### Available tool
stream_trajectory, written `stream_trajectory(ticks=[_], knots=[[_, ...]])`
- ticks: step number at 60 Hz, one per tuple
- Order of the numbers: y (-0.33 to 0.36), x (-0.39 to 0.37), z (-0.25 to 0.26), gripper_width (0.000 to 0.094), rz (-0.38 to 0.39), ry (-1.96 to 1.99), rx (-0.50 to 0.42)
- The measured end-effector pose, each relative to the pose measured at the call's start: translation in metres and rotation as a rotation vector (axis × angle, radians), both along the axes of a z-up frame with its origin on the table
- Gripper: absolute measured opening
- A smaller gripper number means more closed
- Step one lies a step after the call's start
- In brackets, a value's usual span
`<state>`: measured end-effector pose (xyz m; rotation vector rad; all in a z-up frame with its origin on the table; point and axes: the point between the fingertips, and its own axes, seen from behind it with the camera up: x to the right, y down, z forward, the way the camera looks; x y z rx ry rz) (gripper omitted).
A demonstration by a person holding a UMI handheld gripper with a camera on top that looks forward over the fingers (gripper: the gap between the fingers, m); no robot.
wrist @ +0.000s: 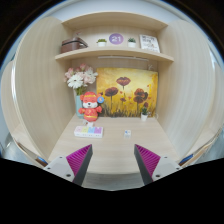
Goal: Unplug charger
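Gripper is hovering with fingers spread wide, nothing between them, above the desk's front edge. Charger, I think, is that small white thing sitting near the desk's back edge, right of the toy figure, below the flower picture; too small to confirm. Approach step is running. Next move is calling for advancing and centring fingers on it.

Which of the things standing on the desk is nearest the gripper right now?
The red-and-white figurine, standing on its pale base just ahead of the open gripper, left of centre. The flower vase and the poppy picture stand further back against the wall.
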<state>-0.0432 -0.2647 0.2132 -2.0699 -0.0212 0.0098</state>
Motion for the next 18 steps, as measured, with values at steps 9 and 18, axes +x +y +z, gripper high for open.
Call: stream_trajectory(ticks=[9, 18], knots=[[-0.014, 0.000, -0.005, 0.0846, -0.001, 0.002, -0.013], [-0.019, -0.004, -0.006, 0.0848, 0.001, 0.024, -0.021]])
